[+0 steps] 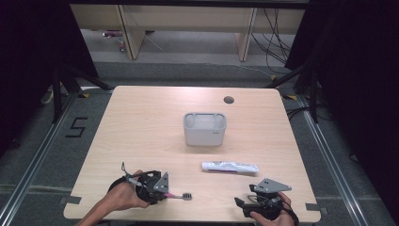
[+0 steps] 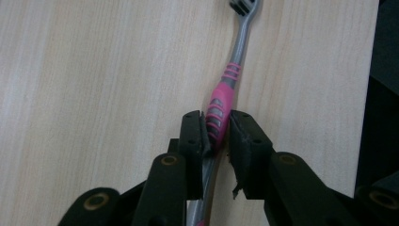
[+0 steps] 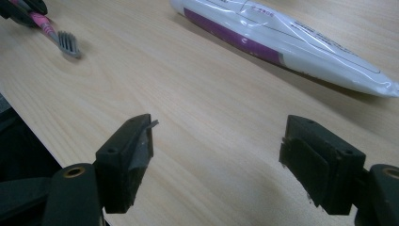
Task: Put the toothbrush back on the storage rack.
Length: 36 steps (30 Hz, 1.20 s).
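Pink-and-grey plastic toothbrush (image 2: 221,110) lies flat on the pale wood worktop (image 1: 150,122), near-left of the grey holder box (image 1: 204,128), left gripper (image 2: 217,134) clamping its handle for lifting; right gripper (image 3: 216,157) fingers spread, idle.

left gripper (image 2: 219,129): jaws clamped, low over table | right gripper (image 3: 216,155): jaws spread wide, empty, resting near table edge
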{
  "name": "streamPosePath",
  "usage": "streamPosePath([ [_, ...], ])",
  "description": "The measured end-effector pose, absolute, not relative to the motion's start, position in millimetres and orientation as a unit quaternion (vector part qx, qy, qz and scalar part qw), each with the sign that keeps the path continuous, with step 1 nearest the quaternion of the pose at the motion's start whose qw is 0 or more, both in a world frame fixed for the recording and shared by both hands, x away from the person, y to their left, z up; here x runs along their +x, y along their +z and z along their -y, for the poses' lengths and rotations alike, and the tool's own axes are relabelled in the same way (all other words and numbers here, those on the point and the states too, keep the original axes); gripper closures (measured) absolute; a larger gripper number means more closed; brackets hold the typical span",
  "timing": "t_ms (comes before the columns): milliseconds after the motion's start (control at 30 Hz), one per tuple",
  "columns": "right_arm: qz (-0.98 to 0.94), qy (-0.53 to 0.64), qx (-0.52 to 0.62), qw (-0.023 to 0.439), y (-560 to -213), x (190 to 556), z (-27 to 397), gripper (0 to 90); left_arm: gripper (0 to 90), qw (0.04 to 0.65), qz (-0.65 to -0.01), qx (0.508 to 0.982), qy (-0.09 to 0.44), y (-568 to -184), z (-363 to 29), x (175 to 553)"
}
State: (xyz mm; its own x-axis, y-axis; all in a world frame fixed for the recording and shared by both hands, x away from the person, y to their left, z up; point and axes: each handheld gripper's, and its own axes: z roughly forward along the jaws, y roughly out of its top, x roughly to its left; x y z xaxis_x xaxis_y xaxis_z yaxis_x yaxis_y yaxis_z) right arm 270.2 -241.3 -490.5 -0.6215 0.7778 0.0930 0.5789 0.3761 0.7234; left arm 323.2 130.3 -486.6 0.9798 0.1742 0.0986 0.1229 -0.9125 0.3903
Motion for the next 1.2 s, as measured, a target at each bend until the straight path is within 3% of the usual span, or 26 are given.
streamPosePath([
  [400,-0.82,0.376,0.411,0.134,-490.5,270.4,241.2,25.9,81.2,0.178,-0.1,0.978,0.053,-485.0,-124.6,326.5],
  [1200,-0.819,0.376,0.414,0.131,-491.9,270.6,241.1,25.8,82.6,0.068,-0.09,0.993,-0.016,-479.0,-98.7,346.9],
])
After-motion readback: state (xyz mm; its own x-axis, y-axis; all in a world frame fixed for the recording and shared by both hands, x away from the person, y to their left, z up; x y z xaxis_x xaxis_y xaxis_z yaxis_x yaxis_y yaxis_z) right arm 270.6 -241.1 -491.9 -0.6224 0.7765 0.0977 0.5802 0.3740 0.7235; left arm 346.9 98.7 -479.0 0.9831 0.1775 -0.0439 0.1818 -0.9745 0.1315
